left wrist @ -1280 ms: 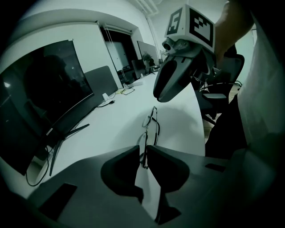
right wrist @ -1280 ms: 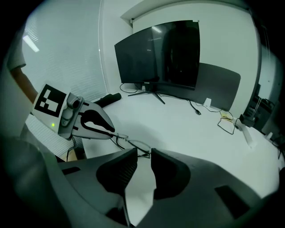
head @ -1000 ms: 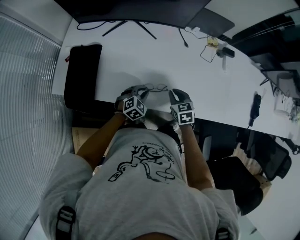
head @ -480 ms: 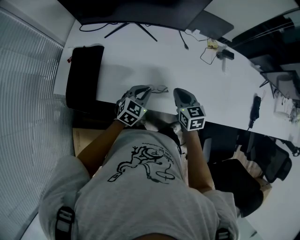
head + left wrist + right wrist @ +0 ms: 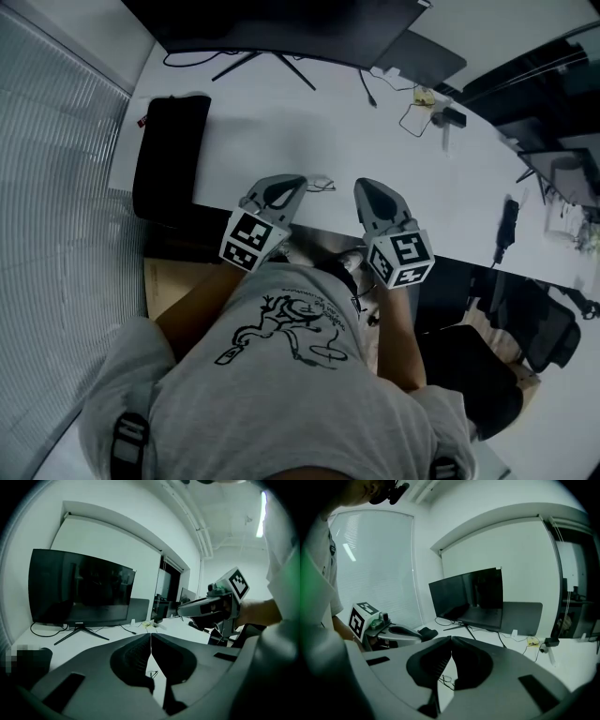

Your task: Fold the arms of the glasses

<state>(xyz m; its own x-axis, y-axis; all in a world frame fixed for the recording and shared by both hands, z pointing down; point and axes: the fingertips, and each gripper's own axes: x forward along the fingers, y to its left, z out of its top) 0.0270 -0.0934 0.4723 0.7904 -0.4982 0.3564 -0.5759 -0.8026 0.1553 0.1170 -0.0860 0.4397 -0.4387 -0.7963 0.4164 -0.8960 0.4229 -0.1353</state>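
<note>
Thin wire-frame glasses (image 5: pixel 322 183) lie on the white table (image 5: pixel 281 122) near its front edge, between and below both grippers. Whether their arms are folded is too small to tell. My left gripper (image 5: pixel 296 180) hangs above the table just left of them, jaws shut and empty. My right gripper (image 5: pixel 364 187) hangs just right of them; its jaws have just been closing and now meet with nothing between them. The left gripper view shows the shut jaws (image 5: pixel 151 634), a bit of the glasses (image 5: pixel 153 673) below, and the right gripper (image 5: pixel 182 610) beyond. In the right gripper view the glasses (image 5: pixel 446 681) lie under the shut jaws (image 5: pixel 451 640).
A black monitor (image 5: pixel 281 23) on a stand is at the table's back. A black case (image 5: pixel 169 155) lies at the left end. Cables and small items (image 5: pixel 417 98) sit back right, a dark object (image 5: pixel 509 220) far right. The person's torso is against the front edge.
Both grippers have lifted off the table and away from the glasses, which stay lying there. The left gripper has rolled as it rose.
</note>
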